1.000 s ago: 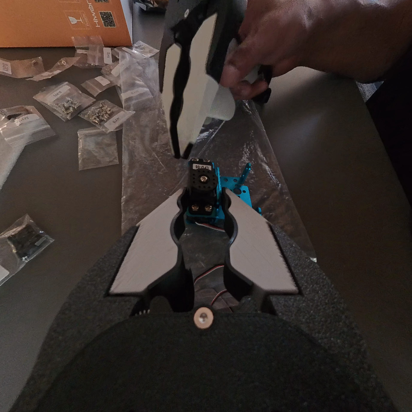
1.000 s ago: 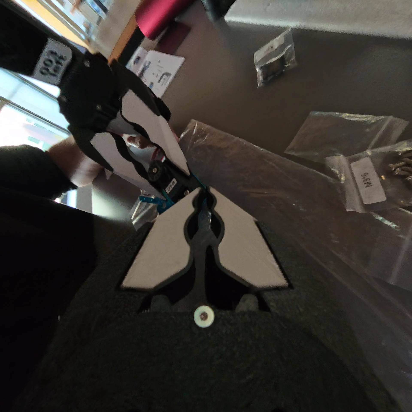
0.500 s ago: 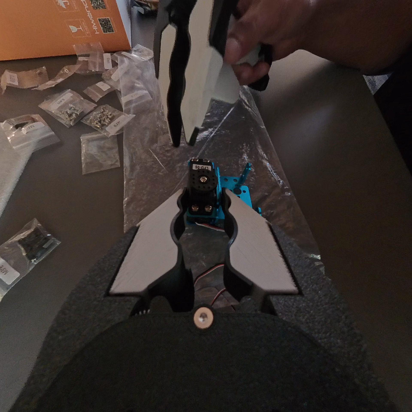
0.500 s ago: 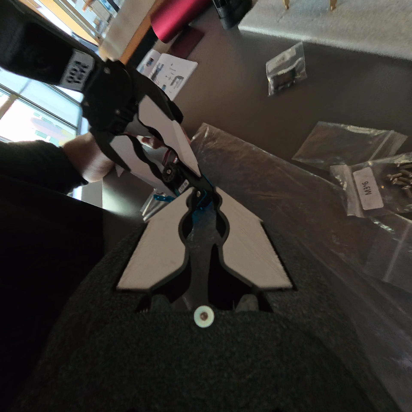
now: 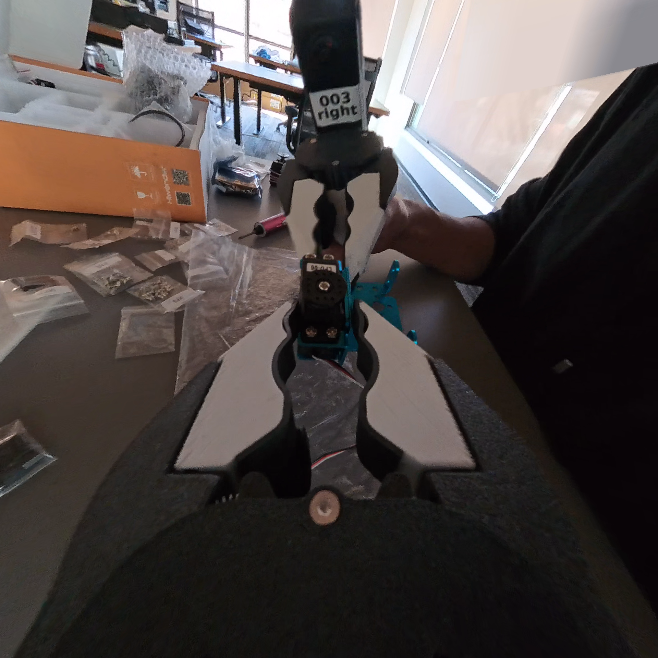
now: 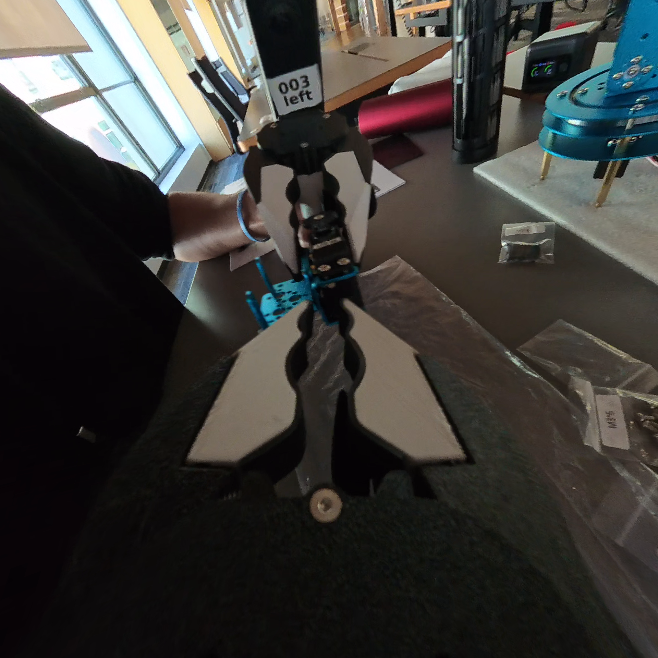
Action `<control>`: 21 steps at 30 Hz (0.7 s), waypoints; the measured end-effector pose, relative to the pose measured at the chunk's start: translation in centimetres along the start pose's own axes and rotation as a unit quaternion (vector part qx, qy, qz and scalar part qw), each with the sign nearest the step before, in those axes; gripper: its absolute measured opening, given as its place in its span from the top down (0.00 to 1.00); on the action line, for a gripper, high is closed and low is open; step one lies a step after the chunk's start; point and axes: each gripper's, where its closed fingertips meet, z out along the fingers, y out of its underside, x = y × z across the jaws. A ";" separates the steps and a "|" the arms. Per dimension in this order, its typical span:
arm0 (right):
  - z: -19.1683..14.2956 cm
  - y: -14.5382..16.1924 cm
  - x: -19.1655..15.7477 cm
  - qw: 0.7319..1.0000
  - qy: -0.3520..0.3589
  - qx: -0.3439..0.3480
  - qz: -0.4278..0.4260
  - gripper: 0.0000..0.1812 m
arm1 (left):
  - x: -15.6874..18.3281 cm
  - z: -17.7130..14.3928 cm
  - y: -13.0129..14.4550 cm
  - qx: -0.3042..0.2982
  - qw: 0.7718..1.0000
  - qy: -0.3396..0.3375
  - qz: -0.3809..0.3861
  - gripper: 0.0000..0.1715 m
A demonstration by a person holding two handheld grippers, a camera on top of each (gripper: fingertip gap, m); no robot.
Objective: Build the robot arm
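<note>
A black servo in a blue metal bracket [image 5: 322, 295] is held over a clear plastic sheet [image 5: 220, 285] on the dark table. My left gripper [image 5: 323, 313] is shut on the servo's lower body, and its wires hang down between the fingers. My right gripper [image 6: 327, 307] faces it from the far side. Its jaws stand almost together, on a blue edge of the same servo bracket [image 6: 322, 285]. The right gripper also shows in the left wrist view [image 5: 329, 247], with its tips at the servo's top end. The left gripper also shows in the right wrist view [image 6: 322, 263].
An orange box [image 5: 99, 178], several small bags of screws [image 5: 110, 277] and a red screwdriver [image 5: 267, 228] lie to the left. A blue robot base [image 6: 598, 117] stands on a white board, with a red cylinder [image 6: 406, 110], a black mesh column [image 6: 477, 89] and more bags [image 6: 527, 242] nearby. A person's arm [image 5: 445, 245] is at the right. The grippers are tip to tip, or close to it.
The right gripper has swung from above the servo, pointing down, to level and directly opposite, with its tips now on the bracket. Both views have tilted up. The left gripper has kept its hold.
</note>
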 end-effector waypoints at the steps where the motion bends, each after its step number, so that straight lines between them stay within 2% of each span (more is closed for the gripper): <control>1: 0.0 0.2 -0.2 1.000 0.003 -0.007 -0.004 0.98 | -0.1 0.1 0.3 -0.005 1.000 -0.004 0.002 0.83; 8: 0.7 1.9 0.0 0.990 0.063 -0.090 -0.089 1.00 | -1.2 0.5 4.0 -0.101 0.993 -0.052 0.015 0.81; 10: 1.0 2.4 -0.2 0.986 0.066 -0.111 -0.109 1.00 | -1.1 0.3 4.3 -0.106 0.992 -0.061 0.013 0.80; 14: 1.6 3.5 -0.2 0.981 0.068 -0.142 -0.117 1.00 | -1.6 -0.7 4.0 -0.106 0.989 -0.106 0.019 0.71; 16: 1.9 3.7 -0.2 0.977 0.072 -0.156 -0.122 1.00 | -1.1 -1.3 3.2 -0.086 0.989 -0.113 0.024 0.72; 18: 2.3 3.8 -0.2 0.973 0.081 -0.171 -0.132 1.00 | -0.2 -1.4 2.7 -0.073 0.991 -0.109 0.034 0.77; 21: 3.0 3.9 -0.2 0.968 0.086 -0.190 -0.142 1.00 | 0.7 -1.1 3.3 -0.088 0.990 -0.105 0.046 0.81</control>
